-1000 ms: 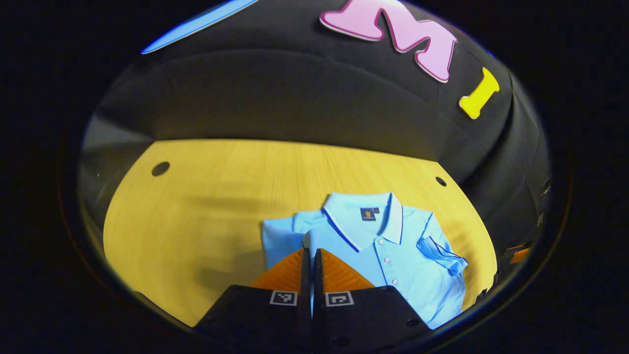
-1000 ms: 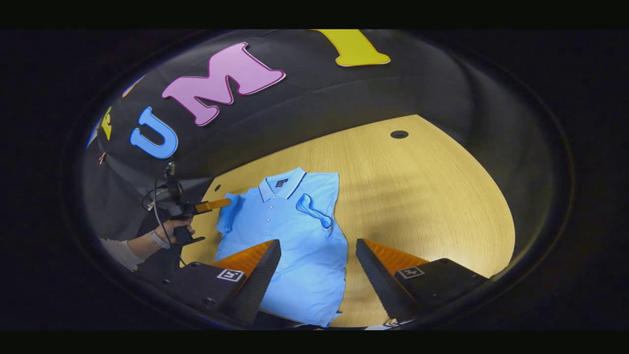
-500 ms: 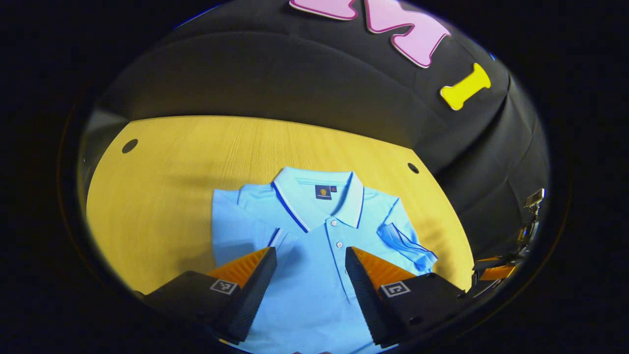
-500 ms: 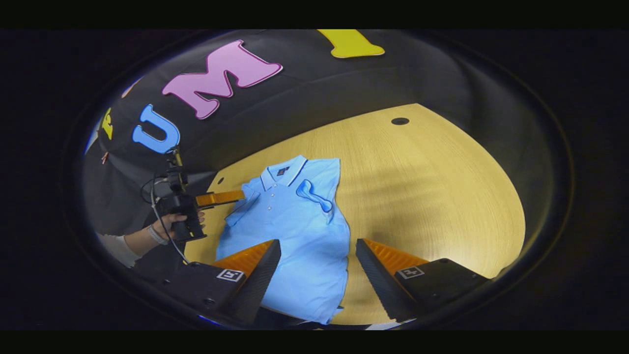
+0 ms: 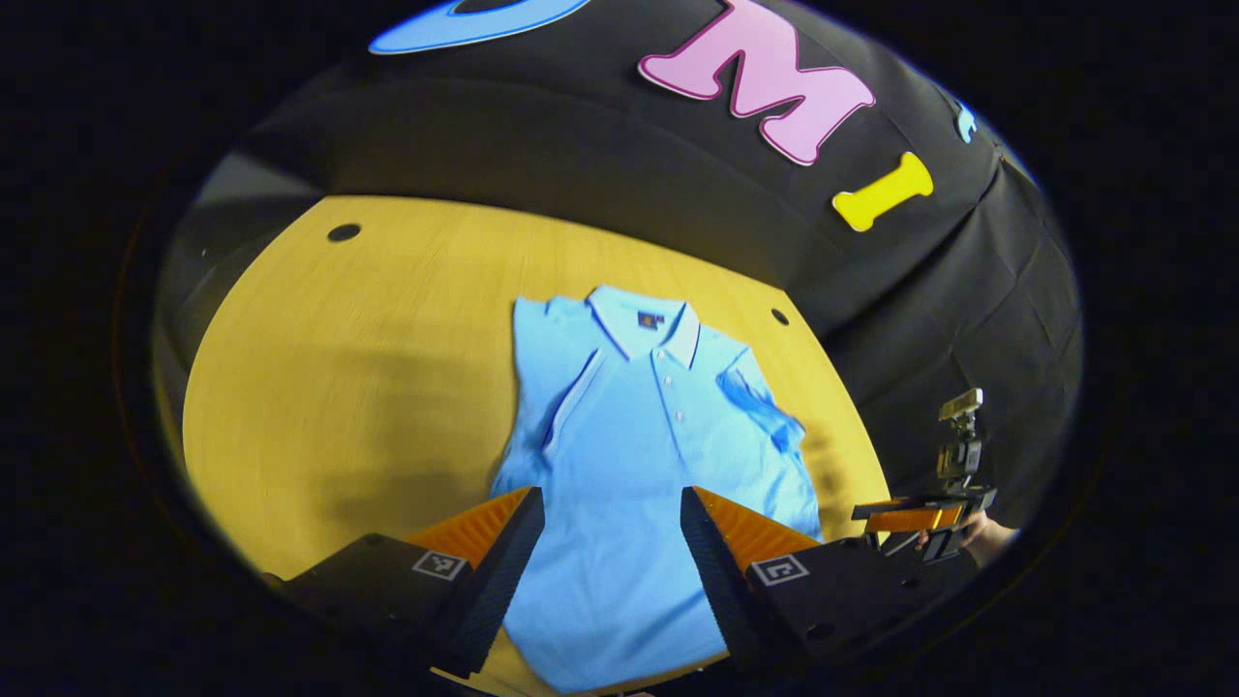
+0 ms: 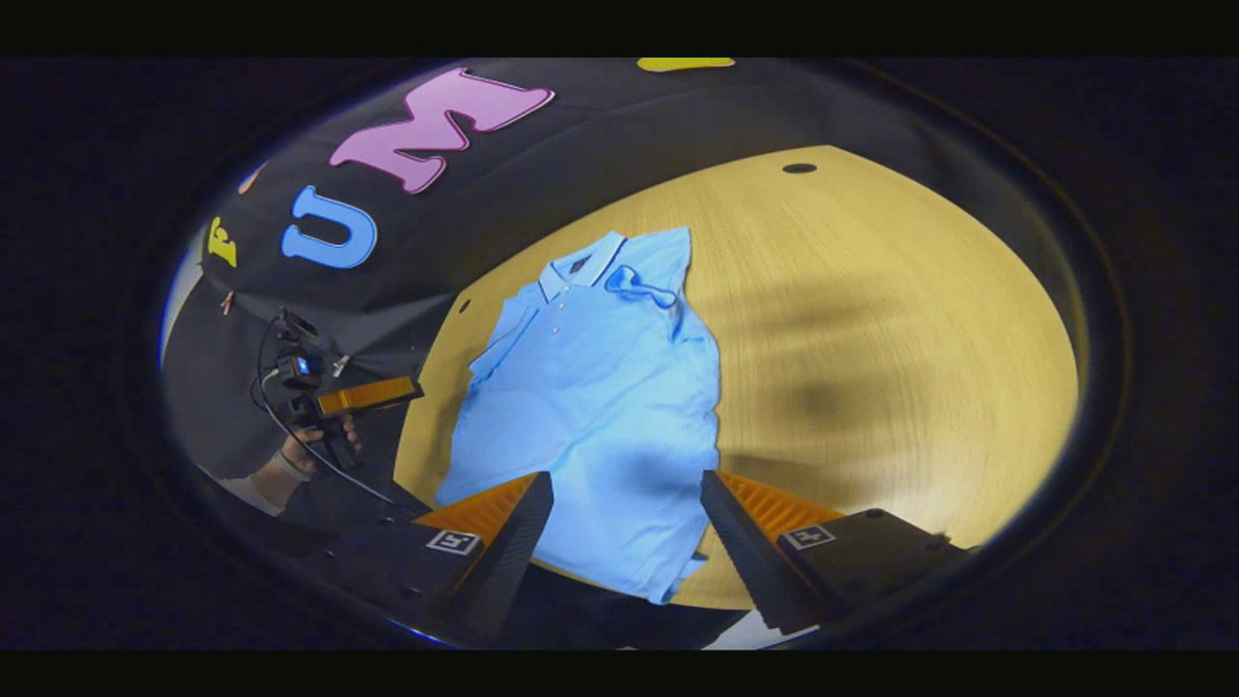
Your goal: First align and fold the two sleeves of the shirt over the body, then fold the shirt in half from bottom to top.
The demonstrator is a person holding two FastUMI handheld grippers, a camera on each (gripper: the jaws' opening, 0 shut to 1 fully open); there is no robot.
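A light blue polo shirt (image 5: 639, 436) lies flat on the yellow wooden table (image 5: 368, 368), collar toward the wall. Both sleeves rest over the body: one lies flat beside the placket (image 5: 571, 387), the other is bunched near the shoulder (image 5: 760, 407). My left gripper (image 5: 612, 503) hangs open above the lower half of the shirt, holding nothing. In the right gripper view the shirt (image 6: 600, 387) reaches the near table edge, and my right gripper (image 6: 626, 484) stands open over its hem. The left gripper (image 6: 368, 395) shows beyond the table's side, held by a hand (image 6: 310, 445).
The table (image 6: 871, 319) has small round holes (image 5: 344, 232) (image 6: 799, 168) near its far corners and bare wood on both sides of the shirt. Black cloth walls close in behind it. The right gripper (image 5: 910, 518) sits off the table's right edge.
My left gripper opened and let go of the sleeve, which now lies on the body. Both grippers drew back from the collar toward the hem; the right stayed open.
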